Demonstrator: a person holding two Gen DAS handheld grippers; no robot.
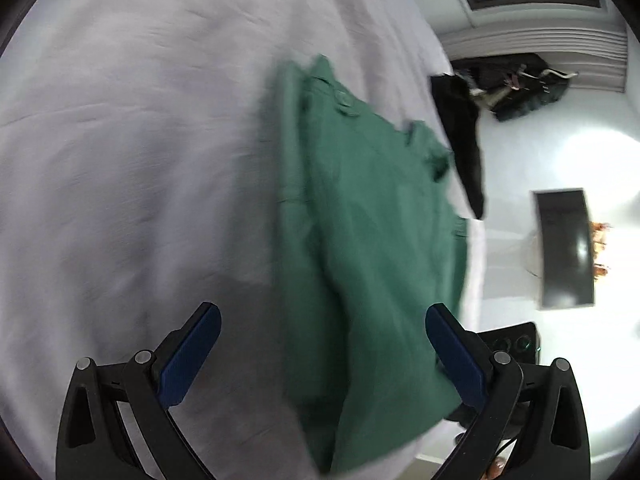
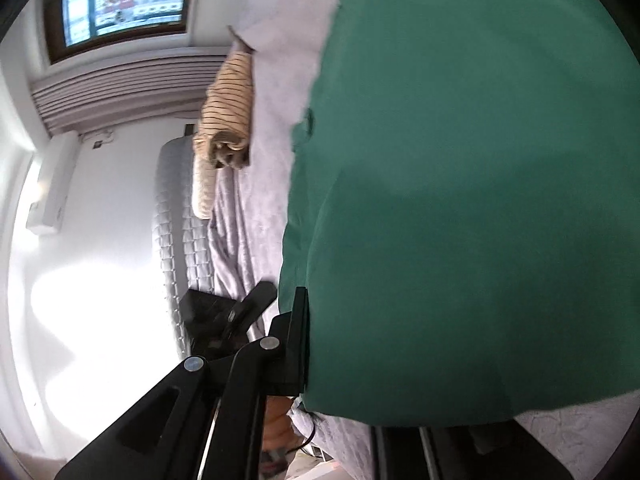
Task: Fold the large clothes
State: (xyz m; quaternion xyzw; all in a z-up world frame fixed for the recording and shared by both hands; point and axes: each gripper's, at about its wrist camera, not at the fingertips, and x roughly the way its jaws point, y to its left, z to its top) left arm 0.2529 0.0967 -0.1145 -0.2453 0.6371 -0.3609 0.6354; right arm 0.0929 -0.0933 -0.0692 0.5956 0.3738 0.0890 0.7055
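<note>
Pale grey bedding [image 1: 132,152] fills the room's bed, seen from two hand-held tools. Nearest the left camera, the left gripper [image 1: 322,340] hovers with its blue pads spread wide and nothing between them. Just beyond, a green garment [image 1: 360,240] lies on the bedding in a long, partly folded strip, its far end showing buttons. Past it, a black garment [image 1: 460,140] hangs off the bed edge.

From the right camera, the right gripper [image 2: 306,344] appears pressed together on the green cloth's edge; only one finger shows, the other is covered by fabric, which blankets most of that view. Farther off lie a striped tan garment [image 2: 228,96] and a window [image 2: 120,0].

Risk, as a judgement: a thin pinch could slip and let the fold collapse. Motion blur hides the garment's seams and exact layers.
</note>
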